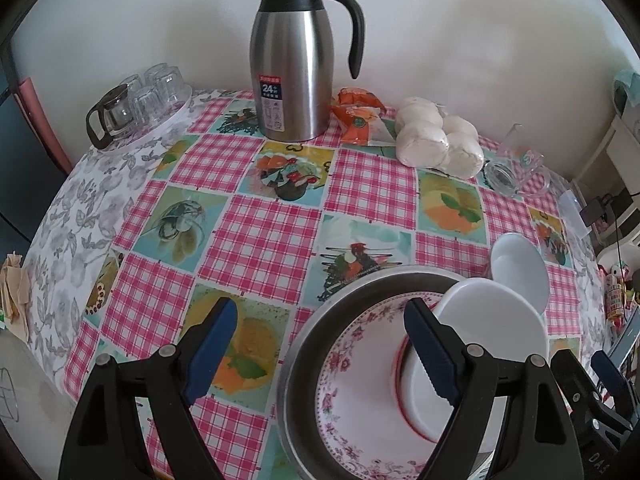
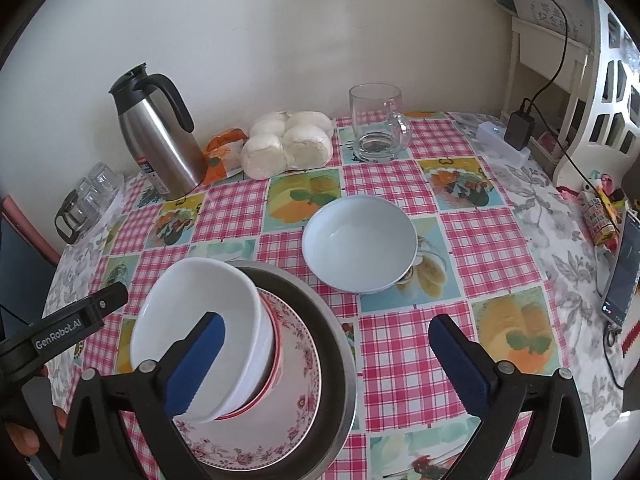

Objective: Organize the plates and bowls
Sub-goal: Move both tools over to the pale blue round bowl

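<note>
A metal pan (image 1: 298, 364) (image 2: 340, 340) holds a floral plate (image 1: 352, 380) (image 2: 298, 384). On the plate stands a red-rimmed bowl (image 1: 416, 412) (image 2: 277, 356) with a plain white bowl (image 1: 492, 312) (image 2: 192, 304) tilted on top. My right gripper (image 2: 328, 364) is open wide; its left finger lies over that white bowl's near rim and the other finger is far off, so nothing is pinched. My left gripper (image 1: 322, 352) is open over the pan's left edge, empty. A second white bowl (image 1: 520, 268) (image 2: 358, 244) sits alone on the cloth beyond the pan.
Against the wall stand a steel thermos jug (image 1: 296, 64) (image 2: 160, 140), bagged white buns (image 1: 436, 136) (image 2: 288, 144) and a glass mug (image 2: 376, 124). A tray of glasses (image 1: 140, 100) is far left. A phone (image 2: 622, 272) and power strip (image 2: 504, 140) lie right.
</note>
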Available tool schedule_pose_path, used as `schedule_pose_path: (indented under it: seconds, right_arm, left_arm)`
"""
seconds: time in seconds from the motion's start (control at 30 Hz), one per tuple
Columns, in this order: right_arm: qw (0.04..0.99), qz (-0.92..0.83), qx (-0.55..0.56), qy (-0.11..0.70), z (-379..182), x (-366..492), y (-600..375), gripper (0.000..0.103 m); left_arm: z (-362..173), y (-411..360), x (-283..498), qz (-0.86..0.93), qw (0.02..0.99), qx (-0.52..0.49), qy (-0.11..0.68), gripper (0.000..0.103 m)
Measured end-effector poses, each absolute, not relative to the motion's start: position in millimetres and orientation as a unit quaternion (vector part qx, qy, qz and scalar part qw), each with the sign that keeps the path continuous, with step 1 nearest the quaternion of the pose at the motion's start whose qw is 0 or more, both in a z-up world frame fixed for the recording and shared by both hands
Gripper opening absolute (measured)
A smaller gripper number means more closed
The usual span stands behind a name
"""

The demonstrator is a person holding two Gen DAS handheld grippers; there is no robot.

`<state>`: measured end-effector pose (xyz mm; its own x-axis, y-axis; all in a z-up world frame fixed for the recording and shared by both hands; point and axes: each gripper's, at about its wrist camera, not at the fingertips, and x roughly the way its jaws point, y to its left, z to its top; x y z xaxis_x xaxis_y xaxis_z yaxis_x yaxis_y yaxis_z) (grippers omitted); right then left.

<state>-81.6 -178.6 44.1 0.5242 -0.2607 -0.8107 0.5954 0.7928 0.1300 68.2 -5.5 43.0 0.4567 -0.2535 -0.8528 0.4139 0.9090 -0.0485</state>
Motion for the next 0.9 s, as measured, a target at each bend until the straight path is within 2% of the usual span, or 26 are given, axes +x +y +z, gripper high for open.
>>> schedule_pose_path:
  seconds: [0.5, 0.9]
  right_arm:
    - [0.835, -0.299, 0.2, 0.417, 45.4, -100.6, -223.3, 0.103]
    - [0.821, -0.316, 0.223, 0.421, 32.2, -103.4, -254.3, 0.103]
  left_arm:
    - [80.2, -62.5, 52.4, -0.241, 0.861, 0.092, 0.438, 0.086]
    - [75.8, -119.7, 34.3, -0.289, 0.846, 0.132, 0.427, 0.085]
